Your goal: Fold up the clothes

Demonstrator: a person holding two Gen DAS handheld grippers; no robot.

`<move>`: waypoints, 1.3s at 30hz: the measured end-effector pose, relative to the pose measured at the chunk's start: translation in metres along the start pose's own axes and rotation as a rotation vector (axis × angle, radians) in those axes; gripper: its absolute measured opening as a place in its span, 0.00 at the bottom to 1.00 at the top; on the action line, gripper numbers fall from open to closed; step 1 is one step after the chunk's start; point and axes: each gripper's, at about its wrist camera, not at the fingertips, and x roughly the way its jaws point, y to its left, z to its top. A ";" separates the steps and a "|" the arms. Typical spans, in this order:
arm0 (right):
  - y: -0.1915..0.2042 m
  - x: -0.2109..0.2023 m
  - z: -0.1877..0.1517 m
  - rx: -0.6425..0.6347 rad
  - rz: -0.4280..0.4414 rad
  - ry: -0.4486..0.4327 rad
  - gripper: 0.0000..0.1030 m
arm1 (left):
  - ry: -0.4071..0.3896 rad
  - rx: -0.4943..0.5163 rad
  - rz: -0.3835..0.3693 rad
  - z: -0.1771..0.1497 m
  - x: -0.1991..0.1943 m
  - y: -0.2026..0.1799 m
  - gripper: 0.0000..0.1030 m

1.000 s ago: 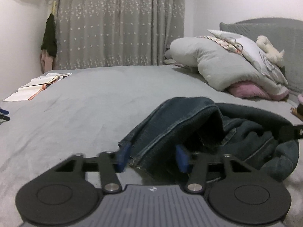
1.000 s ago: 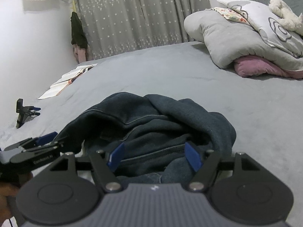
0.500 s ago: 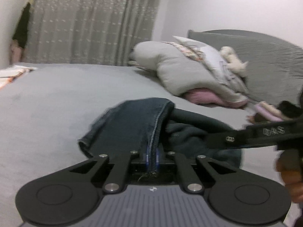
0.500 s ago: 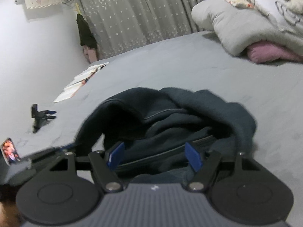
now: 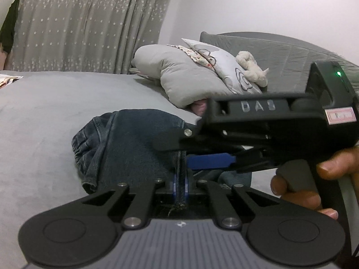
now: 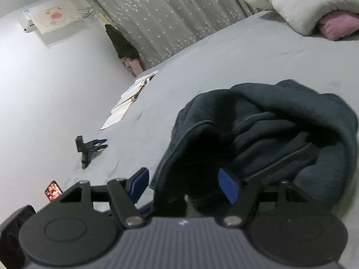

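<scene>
Pinching a hem edge of the jeans (image 5: 134, 148) between fully closed jaws, our left gripper (image 5: 179, 185) holds the denim so that one end is fixed while the rest can be pulled out of its heap. We judge that is why the grip sits at the very edge: a corner gives us a line to straighten the leg along. The jeans lie crumpled on the grey bed (image 5: 44, 116), near its middle, well apart from the pillows (image 5: 186, 78) at the headboard. Our right gripper (image 6: 184, 185) is at the other side of the heap, jaws fairly wide and closing, with a dark fold of cloth between the blue pads but not yet pressed as far as we can tell. A hand (image 5: 314, 183) works its trigger in the left view. The garment has no clear long axis yet; the held seam runs straight away from the left gripper, and the bulk mounds beyond it toward the right gripper.
</scene>
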 end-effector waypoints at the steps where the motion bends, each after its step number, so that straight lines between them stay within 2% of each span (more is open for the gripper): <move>1: 0.002 0.003 0.001 0.008 0.021 0.008 0.57 | 0.001 0.001 0.001 -0.001 -0.001 0.001 0.03; 3: 0.004 0.008 0.001 0.008 0.028 0.015 0.49 | 0.003 0.010 0.008 -0.001 -0.002 0.000 0.03; 4: 0.005 0.012 0.001 0.004 0.024 0.022 0.40 | 0.004 0.012 0.010 -0.001 -0.001 0.000 0.04; 6: 0.004 0.016 0.001 0.006 0.014 0.028 0.33 | 0.019 0.004 0.018 0.000 0.002 0.002 0.04; 7: 0.003 0.018 0.001 0.009 0.013 0.028 0.23 | 0.028 -0.001 0.017 0.000 0.001 0.005 0.04; 10: -0.005 0.020 0.001 0.027 0.020 0.031 0.09 | 0.057 -0.017 -0.006 0.002 0.004 0.009 0.06; 12: -0.006 0.020 0.001 0.013 -0.001 0.016 0.07 | 0.074 -0.017 -0.017 0.001 0.003 0.010 0.10; 16: -0.006 0.009 0.003 -0.036 -0.067 -0.039 0.07 | 0.074 -0.008 -0.025 0.001 0.000 0.009 0.33; 17: -0.008 0.003 0.004 -0.047 -0.084 -0.058 0.06 | 0.070 -0.008 -0.028 0.001 -0.001 0.010 0.35; 21: -0.015 -0.023 0.009 -0.079 -0.160 -0.126 0.06 | 0.060 -0.044 -0.010 0.003 -0.007 0.020 0.38; 25: -0.032 -0.047 0.013 -0.074 -0.223 -0.164 0.06 | 0.059 -0.084 0.049 0.002 -0.005 0.034 0.41; 33: -0.053 -0.087 0.009 -0.090 -0.320 -0.222 0.06 | 0.087 -0.147 0.160 -0.003 0.022 0.055 0.46; 39: -0.070 -0.113 0.006 -0.081 -0.381 -0.247 0.06 | 0.103 -0.281 0.164 -0.006 0.046 0.075 0.46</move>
